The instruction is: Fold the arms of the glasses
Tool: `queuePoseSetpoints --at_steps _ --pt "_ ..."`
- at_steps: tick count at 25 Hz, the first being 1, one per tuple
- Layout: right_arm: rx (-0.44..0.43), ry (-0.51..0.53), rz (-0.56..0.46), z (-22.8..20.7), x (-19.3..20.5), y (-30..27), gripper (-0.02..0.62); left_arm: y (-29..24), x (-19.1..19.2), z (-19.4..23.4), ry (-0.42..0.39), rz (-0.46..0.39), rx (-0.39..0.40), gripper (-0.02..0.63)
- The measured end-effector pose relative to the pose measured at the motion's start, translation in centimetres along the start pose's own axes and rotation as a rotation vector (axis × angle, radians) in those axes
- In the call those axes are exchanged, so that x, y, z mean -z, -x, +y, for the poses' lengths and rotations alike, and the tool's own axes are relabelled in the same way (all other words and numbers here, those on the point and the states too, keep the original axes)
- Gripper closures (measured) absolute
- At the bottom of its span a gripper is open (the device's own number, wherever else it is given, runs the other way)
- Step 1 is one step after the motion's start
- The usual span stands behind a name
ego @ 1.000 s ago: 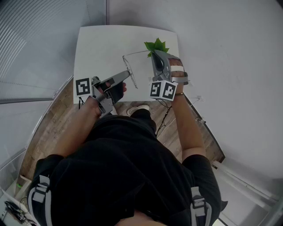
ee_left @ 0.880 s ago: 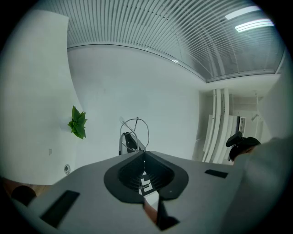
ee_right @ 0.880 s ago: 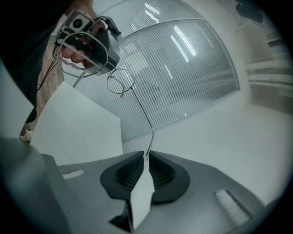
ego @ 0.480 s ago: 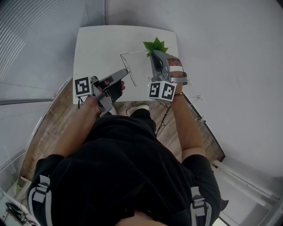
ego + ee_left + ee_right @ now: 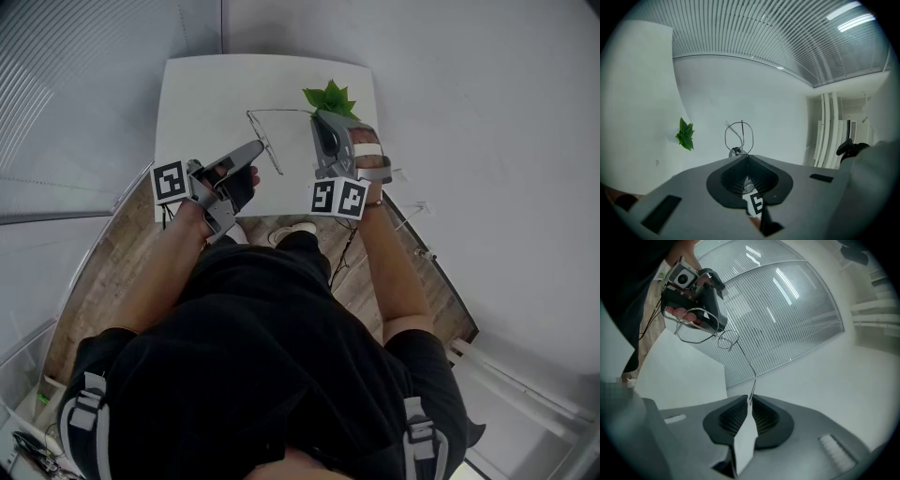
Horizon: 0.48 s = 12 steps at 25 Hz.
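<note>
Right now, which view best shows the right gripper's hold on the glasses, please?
The right gripper view: the right gripper pinches the glasses by an arm tip. The head view shows just thin wire reaching that gripper; the left gripper view shows only a lens rim.

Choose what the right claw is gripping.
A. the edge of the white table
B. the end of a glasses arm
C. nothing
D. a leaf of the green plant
B: the right gripper view shows the right claw closed on the thin wire arm of the glasses.
</note>
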State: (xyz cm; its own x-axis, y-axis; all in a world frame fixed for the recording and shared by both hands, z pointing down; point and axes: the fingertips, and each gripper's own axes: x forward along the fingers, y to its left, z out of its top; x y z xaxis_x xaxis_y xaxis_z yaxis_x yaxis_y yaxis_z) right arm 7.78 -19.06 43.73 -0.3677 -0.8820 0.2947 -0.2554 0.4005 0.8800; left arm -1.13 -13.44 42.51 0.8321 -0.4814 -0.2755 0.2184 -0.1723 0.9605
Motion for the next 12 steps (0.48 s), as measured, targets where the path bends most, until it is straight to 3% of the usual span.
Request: queuePoseSetpoints --at_steps 12 --pt "-0.008 -0.005 -0.035 1.3 -1.4 1.7 0.555 0.2 -0.5 -0.1 -0.023 -0.037 -0.009 0.595"
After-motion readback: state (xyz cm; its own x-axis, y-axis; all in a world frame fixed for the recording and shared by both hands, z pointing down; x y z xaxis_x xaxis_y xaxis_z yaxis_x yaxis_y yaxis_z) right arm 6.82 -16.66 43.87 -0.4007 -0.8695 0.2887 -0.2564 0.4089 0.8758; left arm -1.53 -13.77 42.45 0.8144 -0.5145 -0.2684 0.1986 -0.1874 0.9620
